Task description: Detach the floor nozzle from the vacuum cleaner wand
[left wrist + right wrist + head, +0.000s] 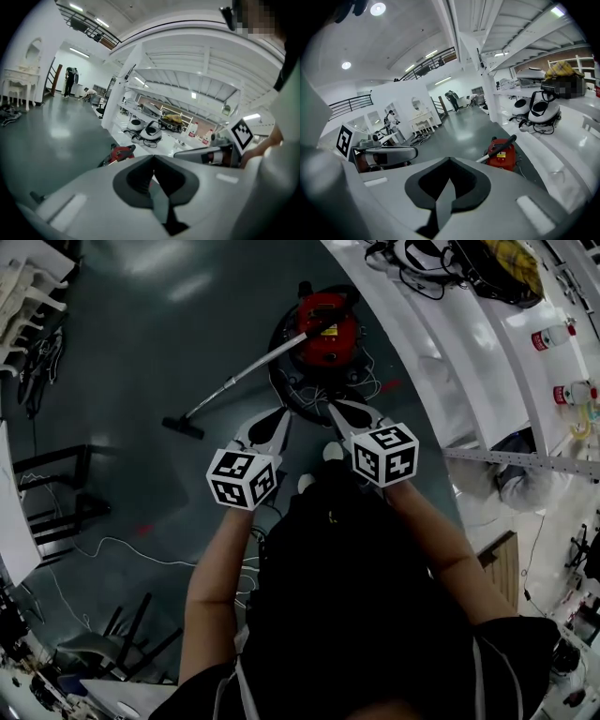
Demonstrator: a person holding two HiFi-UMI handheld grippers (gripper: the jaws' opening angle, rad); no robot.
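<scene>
A red canister vacuum cleaner (322, 329) stands on the dark grey floor ahead of me. Its metal wand (242, 374) slants down to the left and ends in the black floor nozzle (182, 427), which lies flat on the floor and is joined to the wand. My left gripper (282, 413) and right gripper (332, 409) are held side by side in the air just short of the vacuum, both shut and empty, touching nothing. The left gripper view shows the red vacuum (120, 152) past its shut jaws. In the right gripper view the vacuum (501, 154) and its wand (486, 159) sit ahead to the right.
A white raised platform (469, 352) curves along the right, carrying bags, cables and bottles (553, 337). Loose cables (112, 545) and chairs (112, 638) lie at the lower left. White machines (541, 110) sit on the platform. People (70, 80) stand far across the hall.
</scene>
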